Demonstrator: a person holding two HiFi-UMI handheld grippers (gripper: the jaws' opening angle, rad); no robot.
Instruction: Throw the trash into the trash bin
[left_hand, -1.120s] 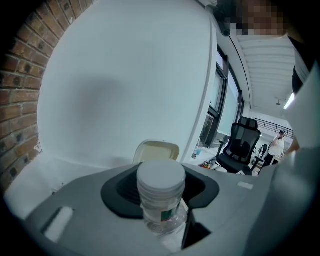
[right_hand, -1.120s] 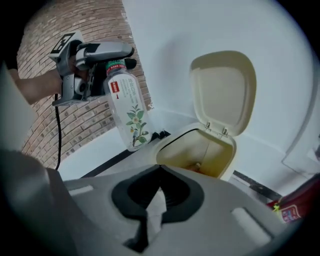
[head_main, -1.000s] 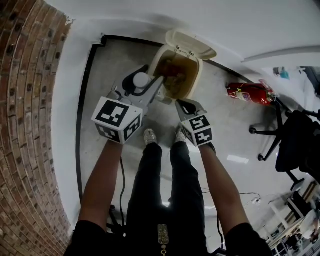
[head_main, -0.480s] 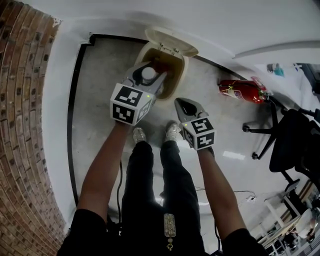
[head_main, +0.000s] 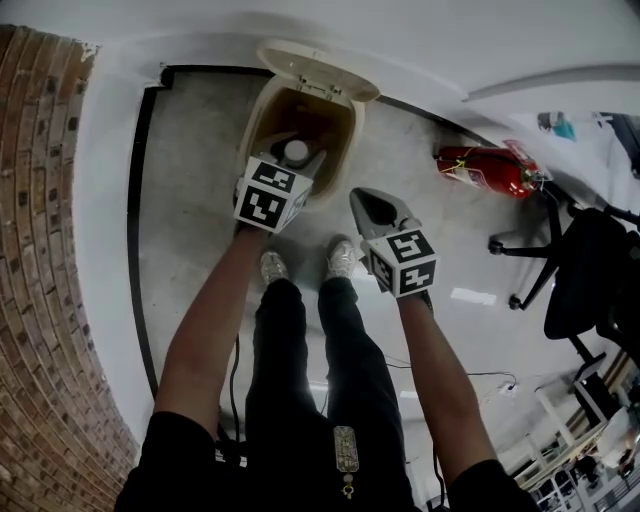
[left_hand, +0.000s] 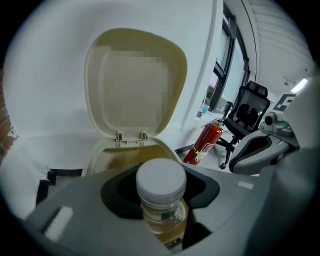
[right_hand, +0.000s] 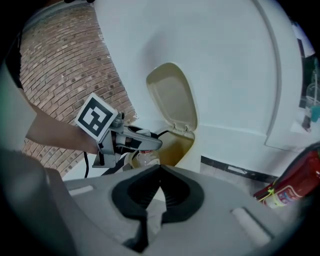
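Clear plastic bottle (left_hand: 163, 216), matt cap (left_hand: 161, 179), smooth beige plastic bin (head_main: 257, 122), rough brick wall (head_main: 40, 250)

Left tool (head_main: 296, 160) is hovering over the open mouth of the trash bin (head_main: 256, 110), with the bottle (left_hand: 161, 182) sitting between its jaws. Bin lid (head_main: 318, 70) is standing up just behind the tool, against the wall. Right tool (head_main: 372, 205) is hanging beside it on the right, outside the bin rim. Fire extinguisher (head_main: 485, 170) is sitting on the floor (head_main: 190, 200) well right of the right tool, office chair (head_main: 585, 275) beyond that. Brick wall (head_main: 45, 280) is running along left of the left tool.
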